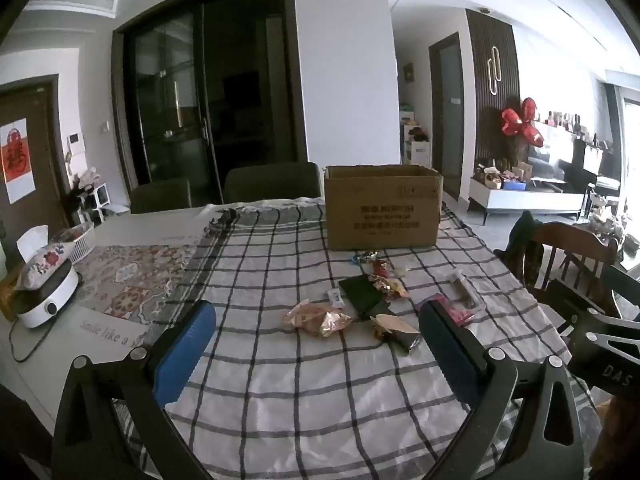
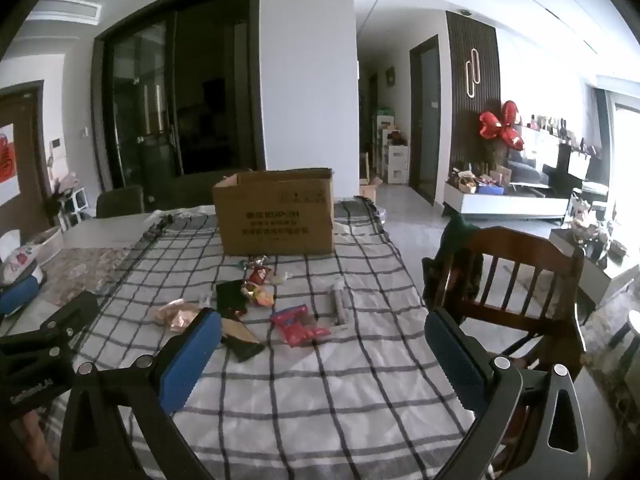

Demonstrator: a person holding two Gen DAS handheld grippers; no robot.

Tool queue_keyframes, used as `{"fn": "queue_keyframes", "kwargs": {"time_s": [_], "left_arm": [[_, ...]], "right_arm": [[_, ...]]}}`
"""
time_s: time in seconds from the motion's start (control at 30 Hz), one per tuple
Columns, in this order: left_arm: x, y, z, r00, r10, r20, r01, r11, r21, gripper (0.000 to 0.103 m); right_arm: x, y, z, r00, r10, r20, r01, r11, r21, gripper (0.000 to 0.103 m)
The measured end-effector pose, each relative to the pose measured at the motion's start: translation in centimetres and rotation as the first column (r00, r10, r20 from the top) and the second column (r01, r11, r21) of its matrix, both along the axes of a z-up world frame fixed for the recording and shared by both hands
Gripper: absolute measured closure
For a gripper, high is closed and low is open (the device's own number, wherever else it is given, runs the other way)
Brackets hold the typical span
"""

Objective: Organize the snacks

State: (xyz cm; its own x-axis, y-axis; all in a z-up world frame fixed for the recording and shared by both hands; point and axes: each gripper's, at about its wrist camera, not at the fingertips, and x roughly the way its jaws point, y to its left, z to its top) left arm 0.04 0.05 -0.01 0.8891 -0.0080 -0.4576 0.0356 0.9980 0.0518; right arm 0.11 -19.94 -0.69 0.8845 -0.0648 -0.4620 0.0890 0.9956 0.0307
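Left gripper [image 1: 316, 322], right gripper [image 2: 322, 330]: black frames, silver screws, blue ribbed pads, seemingly rubber.

Both my claws hang wide open and empty over the near end of the counter, where the checked cloth [image 1: 280, 380] lies bare between and ahead of them. Farther on, a loose scatter of snack packets [image 1: 320, 318] blocks the middle, with narrow gaps of cloth between the pieces. Behind them an open cardboard box [image 1: 382, 208] stands upright, walling off the far end. To my right, a wooden chair [image 2: 520, 276] crowds the counter's edge. To my left, a white appliance [image 1: 48, 300] and tissue box occupy that side.
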Motion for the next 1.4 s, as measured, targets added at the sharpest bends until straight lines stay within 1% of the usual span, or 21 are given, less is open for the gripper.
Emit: {"fn": "queue_keyframes", "kwargs": {"time_s": [0.23, 0.33, 0.53, 1.4], "left_arm": [[-0.32, 0.07, 0.46, 1.000, -0.004, 0.014, 0.004, 1.000, 0.005, 0.000], [0.19, 0.34, 0.13, 1.000, -0.005, 0.016, 0.005, 1.000, 0.006, 0.000], [-0.06, 0.20, 0.12, 1.000, -0.006, 0.027, 0.006, 1.000, 0.012, 0.000], [-0.31, 0.05, 0.26, 0.999, -0.004, 0.035, 0.003, 1.000, 0.017, 0.000]], "right_arm": [[-0.02, -0.15, -0.02, 1.000, 0.000, 0.006, 0.000, 1.000, -0.006, 0.001], [-0.08, -0.33, -0.02, 1.000, 0.002, 0.004, -0.002, 1.000, 0.004, 0.001], [0.04, -0.15, -0.03, 1.000, 0.004, 0.004, -0.004, 1.000, 0.005, 0.001], [0.21, -0.06, -0.15, 1.000, 0.001, 0.002, -0.001, 1.000, 0.006, 0.001]]}}
